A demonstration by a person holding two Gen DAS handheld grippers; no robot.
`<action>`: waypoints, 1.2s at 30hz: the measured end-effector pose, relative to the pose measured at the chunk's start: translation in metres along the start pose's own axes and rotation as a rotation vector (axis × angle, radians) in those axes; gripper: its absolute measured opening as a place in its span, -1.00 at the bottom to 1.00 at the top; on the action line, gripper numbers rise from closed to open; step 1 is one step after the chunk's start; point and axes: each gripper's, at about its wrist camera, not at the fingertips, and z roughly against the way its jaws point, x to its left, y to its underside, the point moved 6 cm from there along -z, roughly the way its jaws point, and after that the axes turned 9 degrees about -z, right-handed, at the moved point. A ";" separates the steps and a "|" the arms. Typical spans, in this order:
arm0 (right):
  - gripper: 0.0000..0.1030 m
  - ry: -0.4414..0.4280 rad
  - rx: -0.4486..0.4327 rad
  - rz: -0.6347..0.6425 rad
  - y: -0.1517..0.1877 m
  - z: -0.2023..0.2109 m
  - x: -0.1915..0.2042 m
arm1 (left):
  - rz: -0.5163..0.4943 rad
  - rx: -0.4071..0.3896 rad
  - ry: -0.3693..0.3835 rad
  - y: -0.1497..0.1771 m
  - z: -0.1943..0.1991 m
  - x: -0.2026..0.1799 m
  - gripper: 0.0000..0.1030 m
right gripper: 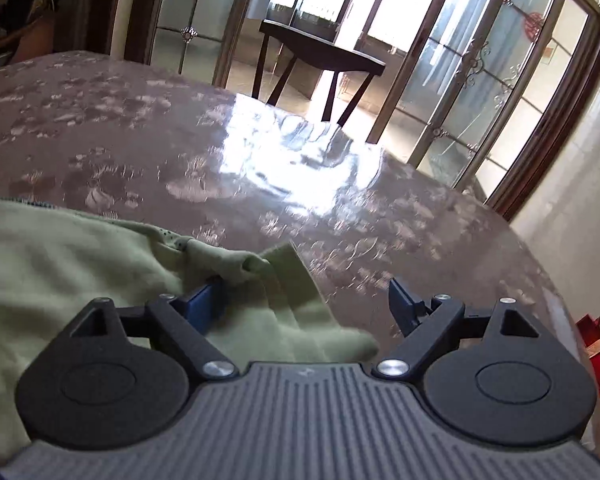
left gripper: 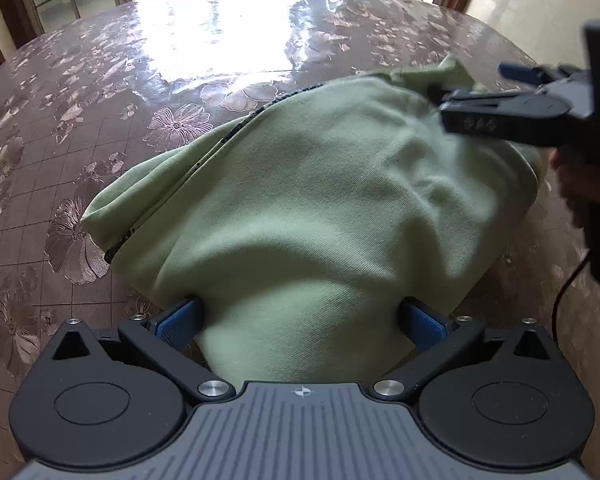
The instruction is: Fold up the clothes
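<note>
The table (left gripper: 100, 100) lies bare beyond the green garment (left gripper: 320, 200); a chair (right gripper: 320, 56) stands past its far edge.

No legible text or labels anywhere

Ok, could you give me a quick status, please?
Left gripper open, straddling green garment. Right gripper open over its far corner. Table ahead unobstructed.

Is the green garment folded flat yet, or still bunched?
Still bunched: the green garment lies in a rumpled mound on the table, its zipper edge slanting and a loose corner sticking out.
</note>
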 end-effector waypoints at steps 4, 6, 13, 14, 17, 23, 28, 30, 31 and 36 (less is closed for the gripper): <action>0.75 0.012 -0.096 -0.078 -0.006 0.046 -0.028 | 0.067 0.004 0.012 -0.001 0.015 0.007 1.00; 0.80 -0.019 -0.148 -0.097 -0.001 0.077 -0.043 | 0.110 -0.004 -0.020 0.007 0.031 0.020 1.00; 0.99 -0.165 -0.153 -0.174 0.056 0.158 -0.062 | 0.264 -0.032 -0.133 0.033 0.088 0.066 1.00; 0.99 -0.165 -0.145 -0.174 0.066 0.166 -0.060 | 0.289 -0.034 -0.150 0.037 0.095 0.073 1.00; 0.99 -0.197 -0.115 -0.175 0.089 0.182 -0.048 | 0.454 0.016 -0.242 0.063 0.103 0.107 1.00; 0.99 -0.341 -0.082 -0.179 0.105 0.203 -0.003 | 0.536 0.072 -0.386 0.098 0.109 0.124 1.00; 0.99 -0.418 -0.073 -0.147 0.107 0.221 0.023 | 0.484 0.115 -0.441 0.111 0.108 0.120 1.00; 0.99 -0.419 -0.070 -0.141 0.111 0.227 0.027 | 0.469 0.113 -0.464 0.111 0.106 0.117 1.00; 0.99 -0.416 -0.068 -0.139 0.113 0.230 0.028 | 0.461 0.115 -0.469 0.110 0.102 0.116 1.00; 0.99 -0.393 -0.036 -0.172 0.119 0.237 0.022 | 0.417 0.107 -0.467 0.103 0.100 0.107 1.00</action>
